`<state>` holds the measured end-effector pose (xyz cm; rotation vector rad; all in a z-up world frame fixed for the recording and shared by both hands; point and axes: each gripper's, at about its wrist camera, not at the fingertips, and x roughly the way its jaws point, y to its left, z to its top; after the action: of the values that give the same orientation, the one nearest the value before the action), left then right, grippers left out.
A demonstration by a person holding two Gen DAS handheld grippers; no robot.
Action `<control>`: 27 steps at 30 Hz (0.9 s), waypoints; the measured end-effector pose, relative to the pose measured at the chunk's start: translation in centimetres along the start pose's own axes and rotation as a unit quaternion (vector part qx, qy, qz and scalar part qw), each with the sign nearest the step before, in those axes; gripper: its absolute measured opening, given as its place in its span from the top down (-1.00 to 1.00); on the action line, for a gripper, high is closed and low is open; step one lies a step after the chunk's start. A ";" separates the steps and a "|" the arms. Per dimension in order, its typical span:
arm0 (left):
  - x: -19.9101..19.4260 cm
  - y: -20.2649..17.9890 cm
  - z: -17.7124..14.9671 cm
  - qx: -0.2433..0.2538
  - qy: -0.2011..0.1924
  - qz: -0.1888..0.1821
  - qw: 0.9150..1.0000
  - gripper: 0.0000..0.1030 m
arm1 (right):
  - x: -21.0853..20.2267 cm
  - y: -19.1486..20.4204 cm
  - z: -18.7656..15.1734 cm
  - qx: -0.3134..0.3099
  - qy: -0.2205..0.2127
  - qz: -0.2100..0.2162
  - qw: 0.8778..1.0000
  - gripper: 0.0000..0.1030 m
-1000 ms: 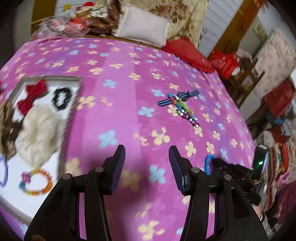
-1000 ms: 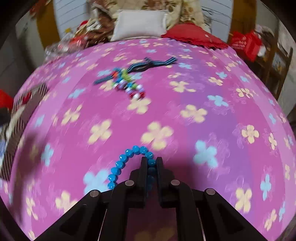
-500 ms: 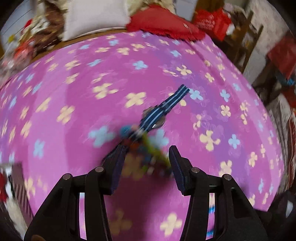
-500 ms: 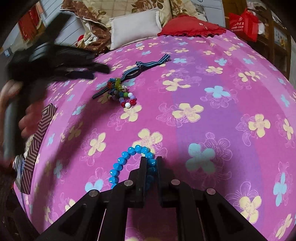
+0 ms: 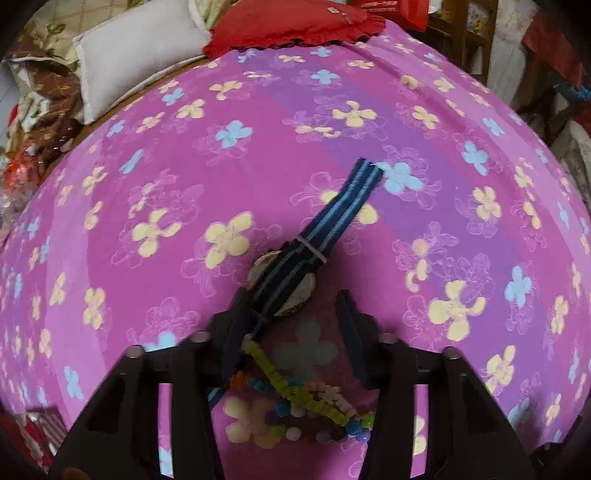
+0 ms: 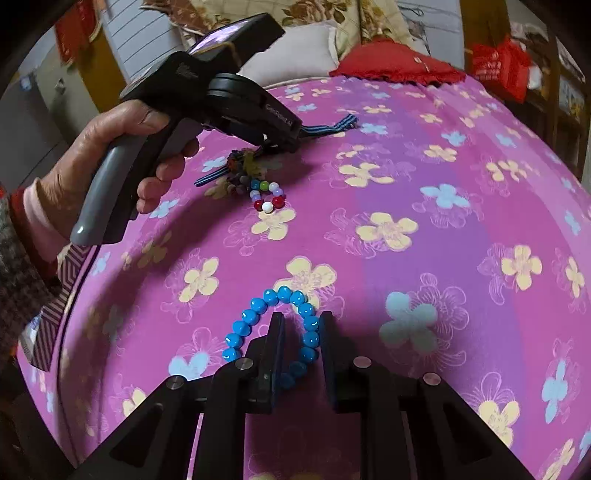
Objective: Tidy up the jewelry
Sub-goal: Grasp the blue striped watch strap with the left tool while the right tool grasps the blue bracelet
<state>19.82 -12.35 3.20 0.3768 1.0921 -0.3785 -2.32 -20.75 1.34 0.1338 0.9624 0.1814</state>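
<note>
Pink and purple cloth printed with cream and blue flowers (image 6: 388, 229) covers the whole working surface, soft and faintly creased, with a white cushion (image 5: 136, 51) and a red frilled pillow (image 5: 291, 22) heaped at its far edge.

At the left of the right-wrist view a patterned box edge (image 6: 59, 295) shows, probably where the pieces are being gathered. Beside it the left hand (image 6: 110, 162) grips the handle of the left gripper (image 5: 291, 317), which is lowered over a small heap. Its jaws stand spread, with nothing between them pinched yet. Under and between them lies a watch (image 5: 284, 284) with a round metal case, face down, on a woven navy and pale-blue striped strap that runs away up the cloth. Tangled just below it are beaded bracelets (image 5: 314, 406): small glossy round beads in many colours and a string of matte green pieces.

To the right, the right gripper (image 6: 301, 343) is nearly closed, pinching one side of a blue bead bracelet (image 6: 258, 317), a loop of shiny, irregular turquoise beads resting on the cloth.

The step in hand looks like picking the next piece from the heap. Next the left jaws would need to close on the strap alone, since the bracelets overlap it and may drag along.
</note>
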 end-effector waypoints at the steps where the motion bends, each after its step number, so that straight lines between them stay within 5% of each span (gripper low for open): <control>1: 0.0 0.1 0.1 -0.001 0.000 0.000 1.000 0.60 | 0.0 0.3 -0.1 -0.006 -0.003 -0.006 1.000 0.67; 2: -0.2 0.5 0.0 -0.014 0.002 -0.012 1.000 1.00 | 0.0 0.4 -0.2 -0.011 -0.006 -0.011 1.000 0.79; 8: -3.4 2.7 -1.8 -0.080 -0.019 -0.057 0.995 1.00 | -0.6 -0.7 0.1 0.023 -0.017 0.025 0.999 0.85; 16: -6.3 2.7 -2.1 -0.072 -0.029 -0.044 0.996 0.99 | -2.7 -2.8 0.5 0.083 -0.045 0.049 0.994 0.85; 18: -5.7 2.4 -1.5 -0.067 -0.024 -0.038 0.997 0.91 | -2.7 -2.7 0.6 0.085 -0.042 0.058 0.994 0.85; 21: -4.5 1.4 -0.5 -0.054 -0.020 -0.040 0.998 0.39 | -2.4 -2.8 0.6 0.087 -0.033 0.068 0.993 0.85; 27: -2.0 -0.6 2.1 -0.014 -0.028 -0.024 0.999 0.18 | -1.3 -3.4 0.5 0.098 -0.010 0.083 0.992 0.85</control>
<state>20.39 -13.62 5.87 0.3140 1.0516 -0.4128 -2.32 -24.38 1.95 0.3965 0.9479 0.2375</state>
